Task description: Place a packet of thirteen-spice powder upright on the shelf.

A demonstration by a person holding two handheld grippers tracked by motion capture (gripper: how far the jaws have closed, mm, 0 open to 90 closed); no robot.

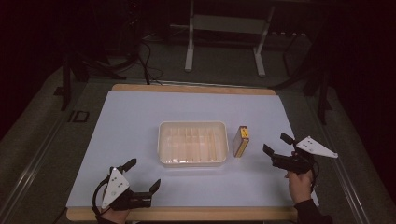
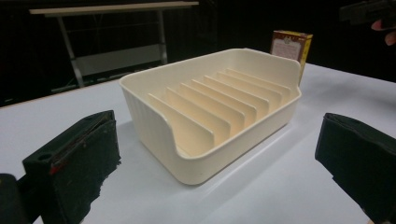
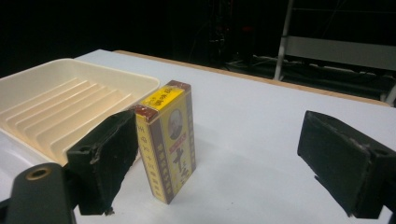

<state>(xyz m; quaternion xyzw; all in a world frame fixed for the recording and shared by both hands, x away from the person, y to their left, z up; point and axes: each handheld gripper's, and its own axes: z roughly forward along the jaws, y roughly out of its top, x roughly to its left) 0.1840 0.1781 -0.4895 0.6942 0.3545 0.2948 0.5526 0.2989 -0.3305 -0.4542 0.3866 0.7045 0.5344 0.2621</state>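
Closing on box [image 3: 167,140]: right hand-held gripper [image 1: 279,150] jaws wide, empty; box upright on desk [image 1: 140,121] just beside rack [image 1: 192,143]. Centre jaws, grip mid-height, don't tip it. Left hand-held gripper [image 1: 142,173] wide, empty.

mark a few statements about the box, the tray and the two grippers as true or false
1. The small yellow and brown box stands upright on the table beside the cream slotted tray. True.
2. The box sits inside one of the tray's slots. False: it stands on the white table cover, outside the tray.
3. The right gripper has its jaws open, with nothing held. True.
4. The left gripper is shut on the tray's rim. False: its jaws are open and short of the tray.
5. The tray's slots hold several cards. False: the slots are empty.
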